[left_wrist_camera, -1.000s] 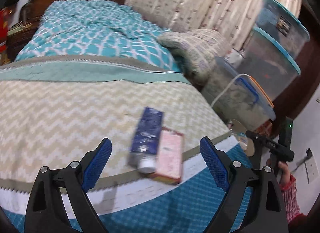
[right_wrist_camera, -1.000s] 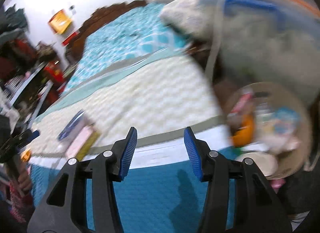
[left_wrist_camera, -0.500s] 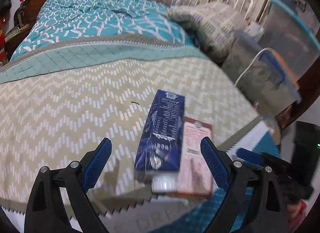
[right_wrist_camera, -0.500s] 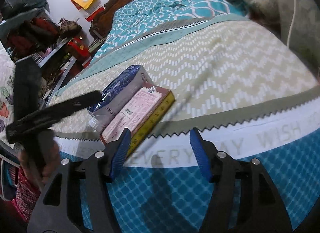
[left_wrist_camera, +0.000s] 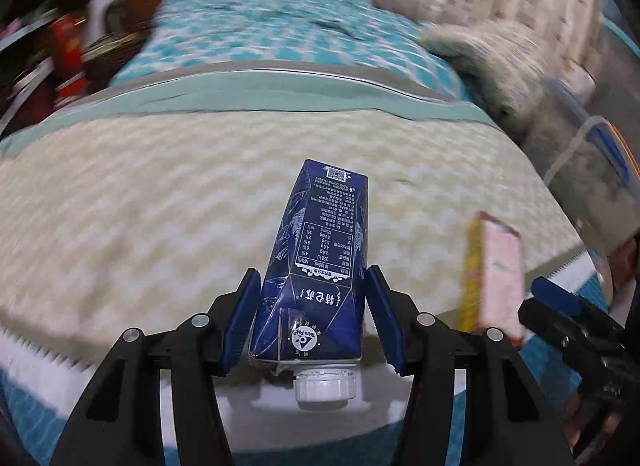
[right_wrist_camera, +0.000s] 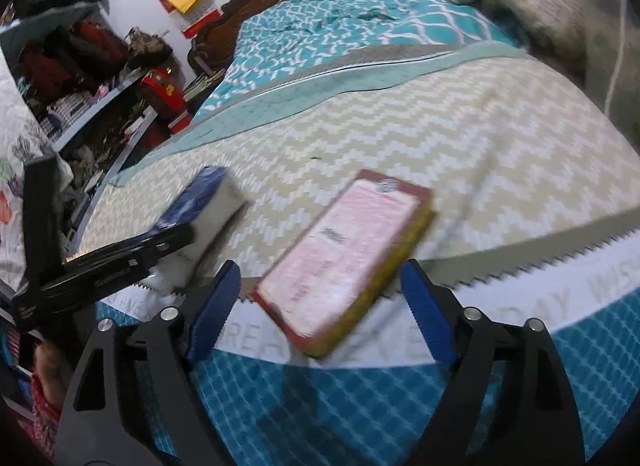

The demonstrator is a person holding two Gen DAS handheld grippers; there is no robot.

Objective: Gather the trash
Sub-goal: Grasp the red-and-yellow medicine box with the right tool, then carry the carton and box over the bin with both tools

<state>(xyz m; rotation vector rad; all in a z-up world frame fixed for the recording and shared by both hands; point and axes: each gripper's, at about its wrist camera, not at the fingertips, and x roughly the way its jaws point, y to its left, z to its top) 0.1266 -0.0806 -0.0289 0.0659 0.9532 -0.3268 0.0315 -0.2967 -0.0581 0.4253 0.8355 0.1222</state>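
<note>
A dark blue drink carton (left_wrist_camera: pixel 320 262) with a white cap sits between the fingers of my left gripper (left_wrist_camera: pixel 310 318), which is shut on it near the cap end above the bed's foot edge. The carton also shows in the right wrist view (right_wrist_camera: pixel 204 209), held by the left gripper. A pink flat box (right_wrist_camera: pixel 344 258) with yellow sides lies on the chevron bedspread at the bed's edge, between the open fingers of my right gripper (right_wrist_camera: pixel 320 306), which do not touch it. The box also shows in the left wrist view (left_wrist_camera: pixel 496 274).
The bed (right_wrist_camera: pixel 460 137) has a beige chevron cover and a teal quilt (left_wrist_camera: pixel 280 33) behind. A folded blanket (left_wrist_camera: pixel 500 61) and clear storage bins (left_wrist_camera: pixel 600 169) stand to the right. Cluttered shelves (right_wrist_camera: pixel 80 65) stand to the left.
My left gripper has closed on the blue carton and lifted its far end. My right gripper has moved in around the pink box, which now lies apart from the carton.
</note>
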